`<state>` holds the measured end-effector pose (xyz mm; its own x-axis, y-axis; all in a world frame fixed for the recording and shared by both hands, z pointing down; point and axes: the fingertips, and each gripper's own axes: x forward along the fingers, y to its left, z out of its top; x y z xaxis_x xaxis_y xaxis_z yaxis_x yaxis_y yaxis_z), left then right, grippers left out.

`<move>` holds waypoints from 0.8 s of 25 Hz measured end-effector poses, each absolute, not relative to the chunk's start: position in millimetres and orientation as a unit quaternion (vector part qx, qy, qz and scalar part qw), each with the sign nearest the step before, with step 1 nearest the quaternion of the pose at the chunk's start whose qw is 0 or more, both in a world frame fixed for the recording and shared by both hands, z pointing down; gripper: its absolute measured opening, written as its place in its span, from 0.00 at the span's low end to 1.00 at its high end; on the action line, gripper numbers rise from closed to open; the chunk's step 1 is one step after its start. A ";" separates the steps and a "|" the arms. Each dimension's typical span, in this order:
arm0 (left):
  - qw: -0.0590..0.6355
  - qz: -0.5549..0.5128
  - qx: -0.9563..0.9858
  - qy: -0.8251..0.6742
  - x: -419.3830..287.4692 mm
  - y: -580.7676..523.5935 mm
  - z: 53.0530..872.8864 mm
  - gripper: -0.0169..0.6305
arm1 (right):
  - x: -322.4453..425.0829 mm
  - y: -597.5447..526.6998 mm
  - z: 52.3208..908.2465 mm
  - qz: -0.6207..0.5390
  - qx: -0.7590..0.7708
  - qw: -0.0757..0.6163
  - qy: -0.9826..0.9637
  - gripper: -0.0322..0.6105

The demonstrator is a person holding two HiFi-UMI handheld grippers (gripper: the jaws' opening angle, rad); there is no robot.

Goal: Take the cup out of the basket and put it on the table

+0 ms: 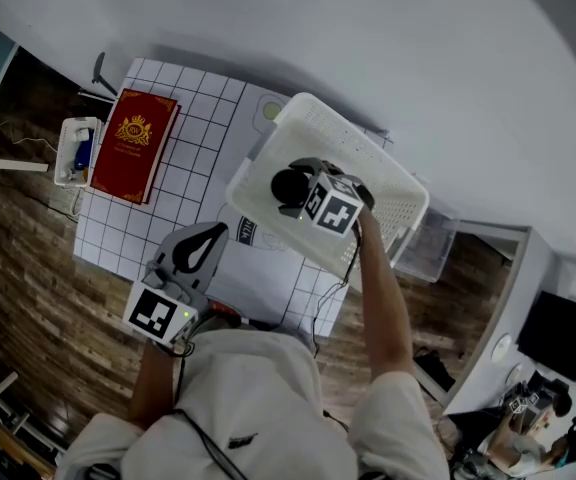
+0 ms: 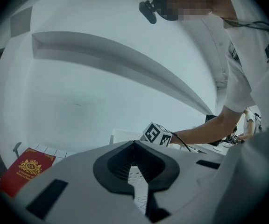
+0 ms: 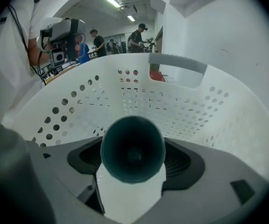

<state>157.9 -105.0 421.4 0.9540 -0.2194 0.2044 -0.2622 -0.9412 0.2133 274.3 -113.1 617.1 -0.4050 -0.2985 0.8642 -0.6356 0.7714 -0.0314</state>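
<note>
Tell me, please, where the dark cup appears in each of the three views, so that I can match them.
Head view: the cup is at centre, inside the white basket.
Left gripper view: the cup is not in it.
Right gripper view: the cup is low at centre, mouth toward the camera, between the jaws of the right tongs.
Shared landmark: the white basket, which shows in all three views.
</note>
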 end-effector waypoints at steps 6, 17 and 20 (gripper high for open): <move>0.114 0.088 0.982 -0.121 155.6 -100.9 418.7 0.04 | 272.5 -108.1 602.1 0.176 0.290 0.460 -0.821 0.65; 0.106 0.084 0.983 -0.120 149.0 -93.1 412.6 0.04 | 270.6 -103.9 566.9 0.161 0.297 0.444 -0.830 0.64; 0.104 0.084 0.984 -0.121 145.7 -90.2 410.6 0.04 | 269.9 -101.5 552.0 0.158 0.299 0.441 -0.831 0.64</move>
<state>145.7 -90.2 410.6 0.9568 -0.2203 0.1899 -0.2552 -0.9491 0.1845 269.9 -101.5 552.0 -0.4314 -0.3580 0.8281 -0.6374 0.7706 0.0011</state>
